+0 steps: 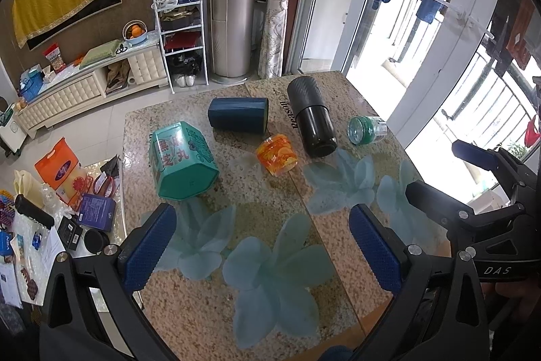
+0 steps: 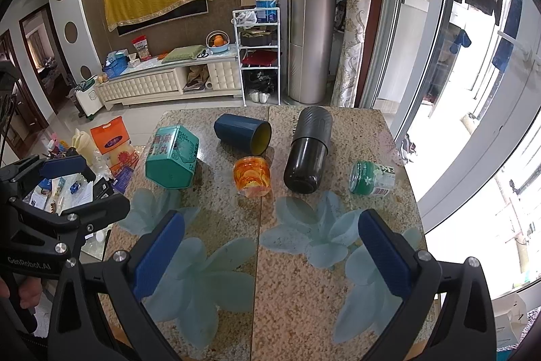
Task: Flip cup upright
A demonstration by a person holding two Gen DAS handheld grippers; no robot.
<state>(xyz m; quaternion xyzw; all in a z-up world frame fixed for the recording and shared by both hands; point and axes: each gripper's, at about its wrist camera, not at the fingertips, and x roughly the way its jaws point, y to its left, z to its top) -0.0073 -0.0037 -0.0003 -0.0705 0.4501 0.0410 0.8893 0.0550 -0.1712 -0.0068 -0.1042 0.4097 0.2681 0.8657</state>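
Speckled stone worktop (image 2: 365, 137) with pale flower prints, five things lying toppled across its far half. Biggest, the green hexagonal tin (image 2: 171, 159) near the left edge. Next the black flask (image 2: 307, 151), right of centre. Between them the navy cup (image 2: 242, 132) lies on its side, yellow mouth facing right, towards the far edge. Just nearer sits the orange jar (image 2: 252, 175); the small green jar (image 2: 371, 177) lies by the right edge. Left tongs (image 1: 262, 246) spread wide, holding nothing; right tongs (image 2: 272, 254) likewise, both hovering over the near edge.
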